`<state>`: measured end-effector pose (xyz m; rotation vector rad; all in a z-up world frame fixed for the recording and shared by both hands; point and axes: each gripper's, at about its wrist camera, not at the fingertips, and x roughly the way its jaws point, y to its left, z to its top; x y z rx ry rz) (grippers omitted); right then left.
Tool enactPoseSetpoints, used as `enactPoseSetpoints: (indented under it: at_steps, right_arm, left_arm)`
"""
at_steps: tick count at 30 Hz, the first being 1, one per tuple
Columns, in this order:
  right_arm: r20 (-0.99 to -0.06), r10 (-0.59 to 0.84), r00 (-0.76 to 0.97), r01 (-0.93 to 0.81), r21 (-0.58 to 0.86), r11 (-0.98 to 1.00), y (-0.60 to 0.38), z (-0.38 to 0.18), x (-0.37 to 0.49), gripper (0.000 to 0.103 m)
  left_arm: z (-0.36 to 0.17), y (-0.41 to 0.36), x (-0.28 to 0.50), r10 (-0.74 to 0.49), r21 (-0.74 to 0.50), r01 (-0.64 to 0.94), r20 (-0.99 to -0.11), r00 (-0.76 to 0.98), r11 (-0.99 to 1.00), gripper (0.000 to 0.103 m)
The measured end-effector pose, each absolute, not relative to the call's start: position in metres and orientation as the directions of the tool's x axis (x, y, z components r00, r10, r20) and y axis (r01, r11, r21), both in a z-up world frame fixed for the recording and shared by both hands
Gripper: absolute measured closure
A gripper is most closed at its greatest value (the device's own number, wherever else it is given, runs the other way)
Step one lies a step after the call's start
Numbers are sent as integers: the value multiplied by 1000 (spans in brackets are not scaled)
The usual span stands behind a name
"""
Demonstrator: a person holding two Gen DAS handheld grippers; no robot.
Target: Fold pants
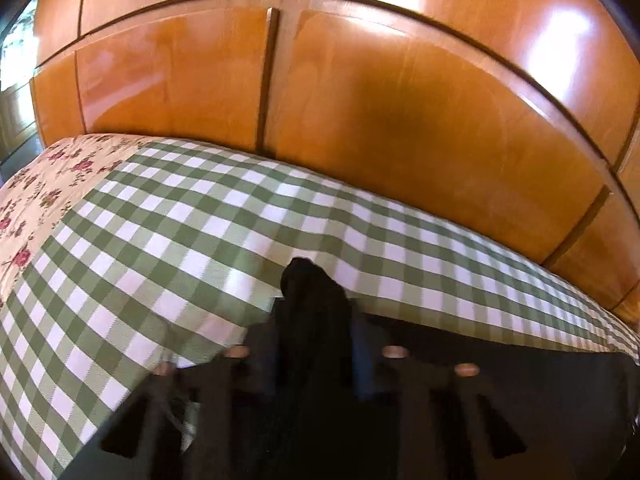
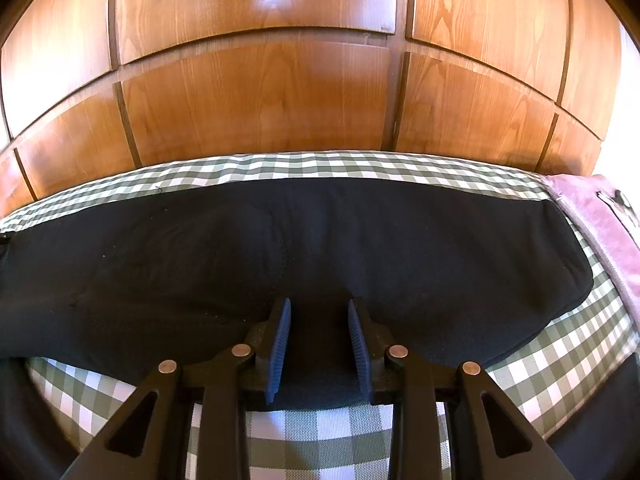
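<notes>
The pants (image 2: pixel 320 240) are black, of soft plain cloth, and are laid flat lengthwise across the green-and-white checked cover, stretched from left to right. The right end is rounded off. A near edge is bunched upward, and in the left wrist view a pinched peak of cloth (image 1: pixel 310 300) is raised.

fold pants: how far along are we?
Early. Done: dark pants lie spread lengthwise on the checked sheet, no cross fold visible. In hand: right gripper clamps the near edge; left gripper pinches a bunched black tip of fabric. Left: carrying that end over and flattening.
</notes>
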<state>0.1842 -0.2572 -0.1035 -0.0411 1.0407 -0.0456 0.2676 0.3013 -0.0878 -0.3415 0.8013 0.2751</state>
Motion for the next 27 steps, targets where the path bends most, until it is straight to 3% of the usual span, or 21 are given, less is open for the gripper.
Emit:
enactPoseSetpoints:
  at_steps: [7,14,17,23,27]
  right_arm:
    - [-854,-86,513,20,-88,996,-253,-105,184,73]
    - [-852,-104,513,17,-111,994,-252,-104,184,73]
    - [-852,-105,512,16,-112,994,-252,-104,184,73]
    - [-854,-107,510,16,-115,993,-252,-104,184,73]
    - [-854,-106,509,16,-114,993,-252,-104,184,73]
  left_arm:
    - [-64,279,260,166,-115,-340,-700,694,933,88]
    - [-11,284,202,28,-407,-301,-555,832,862,88]
    - [0,272,159,-17,-456,-242,-495,869,856,88]
    - [-3,257,86,-107,-551,-181,-449,887,814,88]
    - [-11,245,48,-115,-552,-166,-439,891,817,89]
